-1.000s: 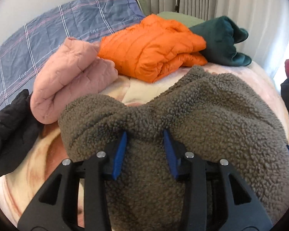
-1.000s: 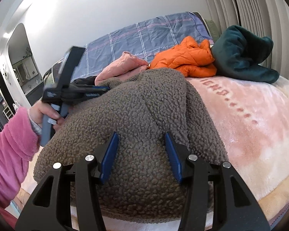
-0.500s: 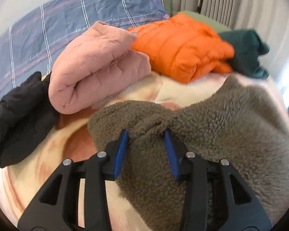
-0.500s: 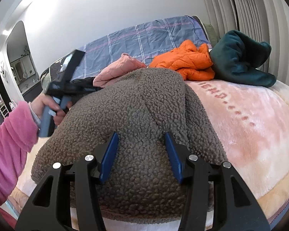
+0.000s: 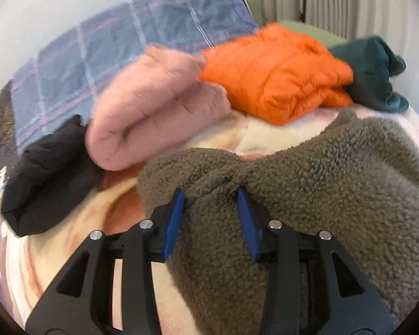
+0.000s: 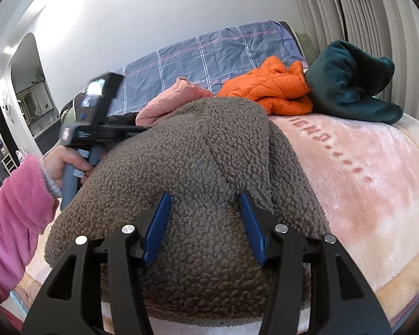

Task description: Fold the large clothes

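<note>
Item one: brown fleece jacket, bunched on the pink blanket of the bed, near its foot edge. My left gripper: its jaws are opening, with a pinched fold of the fleece between the blue fingers and both touching it. My right gripper: fingers half wide, pressed on a thick wad of the same jacket. Behind it, folded: pink jacket, orange jacket, dark green garment, black garment. Checked pillow at the head. A pink sleeve shows at my left hand.
</note>
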### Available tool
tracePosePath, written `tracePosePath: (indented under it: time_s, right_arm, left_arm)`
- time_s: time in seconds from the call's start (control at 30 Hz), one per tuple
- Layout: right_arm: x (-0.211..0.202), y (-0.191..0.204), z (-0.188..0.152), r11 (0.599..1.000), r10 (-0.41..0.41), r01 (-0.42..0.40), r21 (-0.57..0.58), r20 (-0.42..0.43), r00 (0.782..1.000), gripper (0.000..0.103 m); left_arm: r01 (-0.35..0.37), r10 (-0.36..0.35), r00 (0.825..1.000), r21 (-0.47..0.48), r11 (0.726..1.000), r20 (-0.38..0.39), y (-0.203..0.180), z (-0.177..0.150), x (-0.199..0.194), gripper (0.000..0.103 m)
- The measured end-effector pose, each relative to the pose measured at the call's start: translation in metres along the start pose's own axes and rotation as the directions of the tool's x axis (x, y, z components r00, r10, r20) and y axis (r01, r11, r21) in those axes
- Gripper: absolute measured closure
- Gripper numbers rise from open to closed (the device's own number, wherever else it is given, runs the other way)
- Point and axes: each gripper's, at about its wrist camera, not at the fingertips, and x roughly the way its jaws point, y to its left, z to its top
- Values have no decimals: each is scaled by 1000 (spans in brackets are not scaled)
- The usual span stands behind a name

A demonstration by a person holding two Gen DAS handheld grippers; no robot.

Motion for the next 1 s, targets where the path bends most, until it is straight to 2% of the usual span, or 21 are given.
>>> tracePosePath:
  time_s: [0.1, 0.2, 0.3, 0.37, 0.47, 0.53, 0.63, 0.67, 0.7, 0.73, 0.8, 0.9, 0.93, 1.0]
  right_arm:
    - [-1, -2, -1, 1000, 8, -8, 2, 4, 1000, 51]
    - [0, -2, -2, 1000, 7, -7, 0, 11, 1000, 51]
    - [0, -2, -2, 1000, 9, -9, -3, 18, 1000, 51]
    - [-1, -3, -2, 1000, 16, -16, -2, 19, 1000, 51]
    - [-1, -3, -3, 1000, 19, -19, -4, 22, 1000, 51]
    - [-1, -2, -3, 1000, 17, -17, -6, 24, 1000, 51]
    - [0, -3, -3, 1000, 16, -16, -8, 26, 1000, 51]
    - [0, -3, -4, 1000, 16, -15, -8, 27, 1000, 51]
    - [0, -3, -4, 1000, 15, -15, -7, 28, 999, 51]
    - [0, -2, -3, 1000, 15, -15, -7, 28, 999, 51]
    - [-1, -1, -4, 1000, 7, -7, -14, 34, 999, 51]
    - [-1, 1, -7, 1000, -7, 8, -26, 51, 999, 50]
    - [-1, 2, -7, 999, -10, 12, -36, 57, 998, 50]
    - [3, 2, -9, 999, -12, 15, -46, 58, 998, 41]
  left_arm:
    - [35, -33, 999, -72, 997, 38, 10, -11, -42, 43]
    - [95, -88, 989, -57, 994, 117, 14, -43, -97, 32]
    - [130, -130, 981, 11, 992, 143, 2, -92, -144, 24]
    - [142, -154, 978, 89, 986, 138, -20, -132, -174, 20]
    - [143, -171, 975, 190, 971, 143, -53, -170, -199, 18]
    - [98, -137, 979, 244, 965, 151, -76, -187, -205, 18]
    - [146, -182, 978, 284, 948, 106, -107, -196, -193, 18]
    - [132, -169, 980, 297, 946, 105, -117, -195, -187, 18]
    - [75, -115, 986, 299, 951, 118, -123, -193, -180, 18]
    - [-29, -15, 989, 296, 955, 146, -130, -189, -169, 18]
    - [-128, 88, 984, 266, 955, 158, -131, -182, -155, 18]
    - [-51, 37, 996, 166, 985, 86, -110, -175, -147, 17]
    - [-41, 30, 997, 163, 986, 70, -104, -176, -147, 17]
    - [-65, 53, 997, 199, 978, 63, -96, -185, -149, 16]
